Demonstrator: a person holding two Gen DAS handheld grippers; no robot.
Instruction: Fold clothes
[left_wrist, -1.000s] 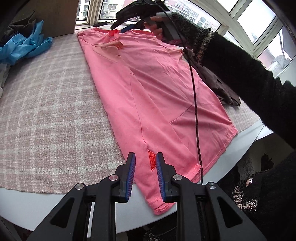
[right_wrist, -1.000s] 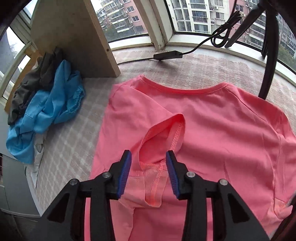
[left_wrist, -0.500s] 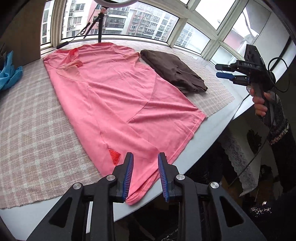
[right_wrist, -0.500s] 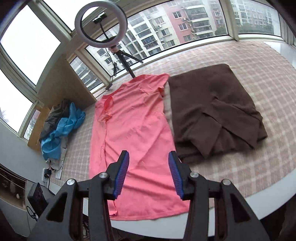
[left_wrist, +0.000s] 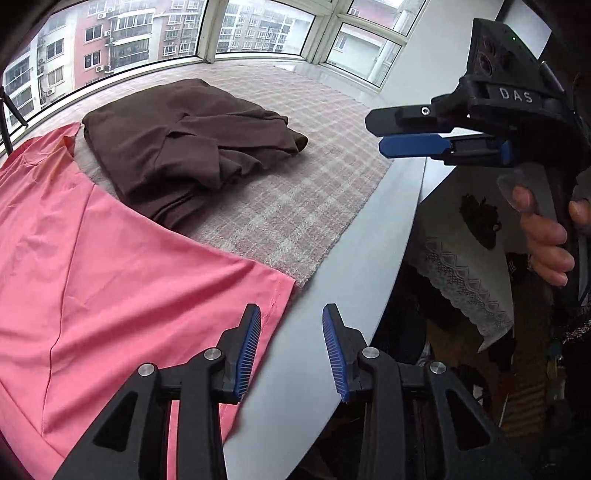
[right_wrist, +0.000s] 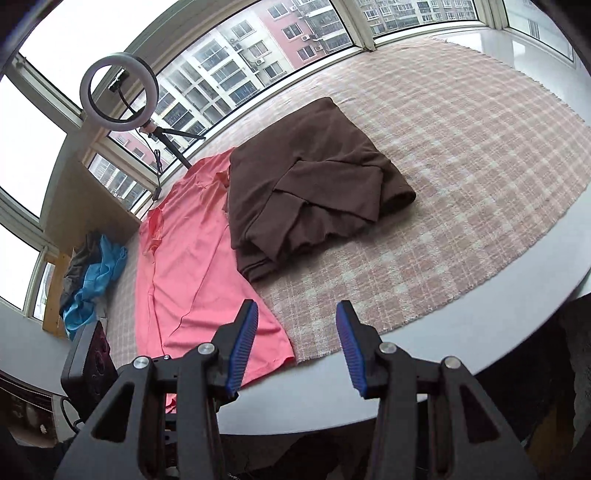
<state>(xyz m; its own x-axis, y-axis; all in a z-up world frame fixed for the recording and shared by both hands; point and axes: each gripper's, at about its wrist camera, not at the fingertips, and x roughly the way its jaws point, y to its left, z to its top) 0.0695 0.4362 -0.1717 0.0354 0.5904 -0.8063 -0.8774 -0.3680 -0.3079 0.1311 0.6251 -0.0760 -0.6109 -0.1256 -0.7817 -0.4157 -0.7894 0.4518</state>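
Observation:
A pink shirt lies spread lengthwise on the plaid cloth, its hem corner at the table's front edge. In the right wrist view the pink shirt runs from the window down to the edge. My left gripper hovers open just right of that hem corner, nothing between its fingers. My right gripper is open and empty above the front edge, apart from the shirt. In the left wrist view the right gripper hangs off the table's right side, held by a hand.
A folded brown garment rests on the plaid cloth right of the shirt, touching its upper side. A blue clothes pile and a ring light stand at the far left. The white table rim curves in front.
Both grippers have pulled back from the shirt to the table's front edge. The right gripper left the sleeve area near the collar. The left wrist view swung right, past the hem corner.

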